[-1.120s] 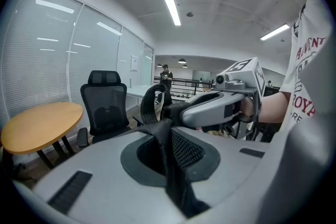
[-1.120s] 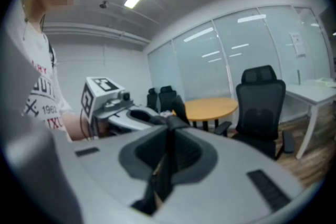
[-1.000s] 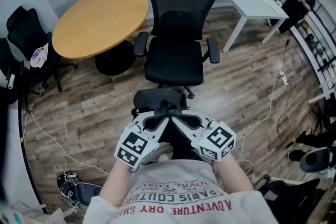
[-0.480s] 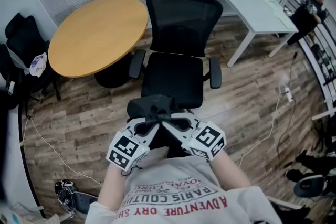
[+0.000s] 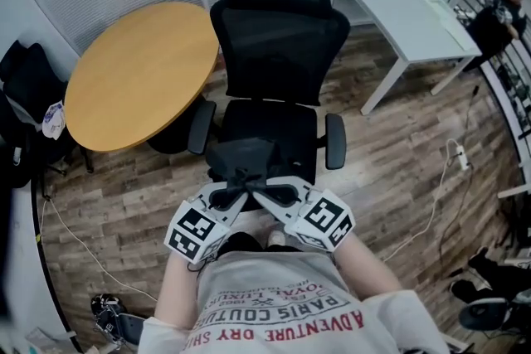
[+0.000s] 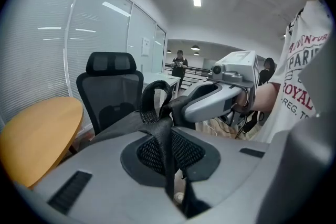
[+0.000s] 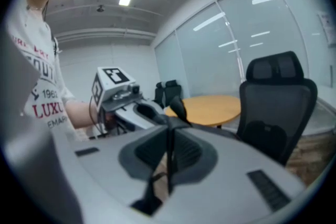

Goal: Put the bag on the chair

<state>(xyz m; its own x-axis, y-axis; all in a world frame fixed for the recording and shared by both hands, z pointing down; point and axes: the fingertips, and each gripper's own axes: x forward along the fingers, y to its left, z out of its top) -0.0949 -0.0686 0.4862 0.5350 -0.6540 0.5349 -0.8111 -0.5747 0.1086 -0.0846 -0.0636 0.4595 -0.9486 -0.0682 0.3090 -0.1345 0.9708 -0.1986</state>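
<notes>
1. the left gripper (image 6: 167, 155) was clamped shut on a black webbing strap (image 6: 157, 113) of the black fabric bag (image 5: 242, 158). the right gripper (image 7: 169, 162) was pinched tight on a strap of the same bag. both grips looked sound and were best left alone until the seat took the bag's weight.
2. in the head view the bag hung just below the two grippers, over the front edge of the seat (image 5: 286, 120) of the black mesh office chair (image 5: 278, 46). whether it touched the cushion could not be told.
3. the step in hand looked like the final carry and lowering. the bag would sit better further in, toward the backrest (image 5: 278, 29). at the lip it could tip off onto the wood-plank floor (image 5: 398, 153).
4. the path ran between the two armrests (image 5: 334, 141), so the bag needed to go in centred, with both grippers level to stop it swinging.
5. a chair of this kind may roll or swivel, so a gentle set-down from above seemed wiser than a push.
6. the round wooden desk (image 5: 137, 75) stood just beside the chair, which left little room on that side.
7. the jaws should part only once the straps went slack.
</notes>
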